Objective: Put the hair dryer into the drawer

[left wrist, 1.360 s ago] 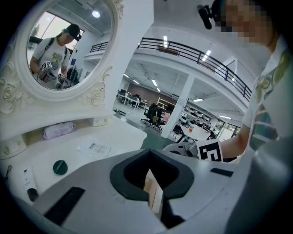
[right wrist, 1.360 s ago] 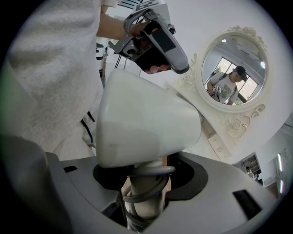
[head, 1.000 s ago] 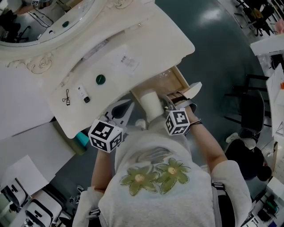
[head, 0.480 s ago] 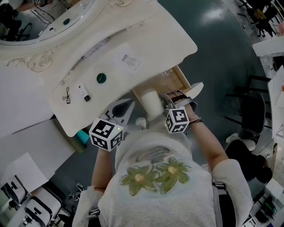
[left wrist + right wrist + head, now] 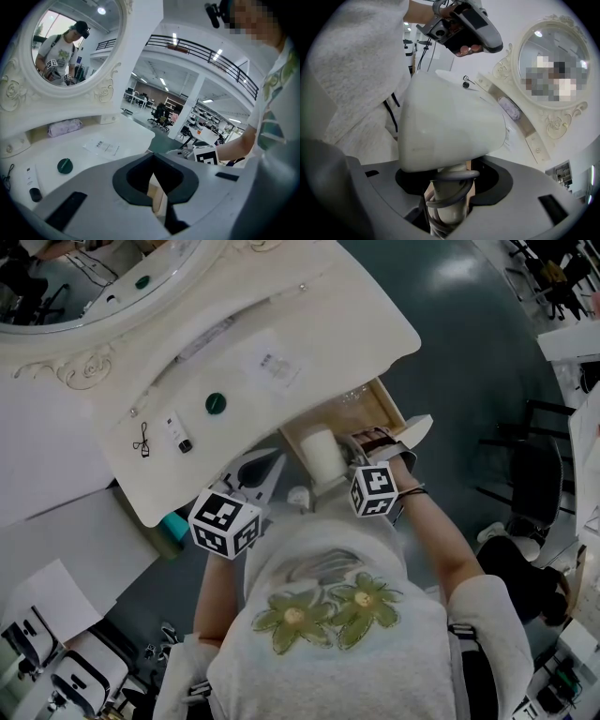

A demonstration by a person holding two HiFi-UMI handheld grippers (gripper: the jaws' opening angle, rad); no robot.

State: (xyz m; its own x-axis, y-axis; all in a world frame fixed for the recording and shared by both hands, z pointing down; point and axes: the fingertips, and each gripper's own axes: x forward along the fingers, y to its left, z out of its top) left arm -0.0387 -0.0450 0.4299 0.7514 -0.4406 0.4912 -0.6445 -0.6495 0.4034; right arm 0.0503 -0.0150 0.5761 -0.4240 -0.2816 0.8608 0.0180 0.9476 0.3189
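While left gripper (image 5: 153,199) sits closed, hair dryer (image 5: 450,124) clamped in right gripper (image 5: 449,201) over open drawer (image 5: 377,407)

The hair dryer (image 5: 450,126) is creamy white. Beyond the grey left hand-held gripper (image 5: 154,183) lies a dark green cap (image 5: 64,165) on the cream counter (image 5: 126,136).

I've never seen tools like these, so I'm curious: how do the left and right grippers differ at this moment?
The right gripper is clamped on the hair dryer by its handle; the left gripper holds nothing, its jaws together. The right gripper is at the open drawer; the left gripper sits beside it, by the edge of the table. Both carry a cube with square markers.
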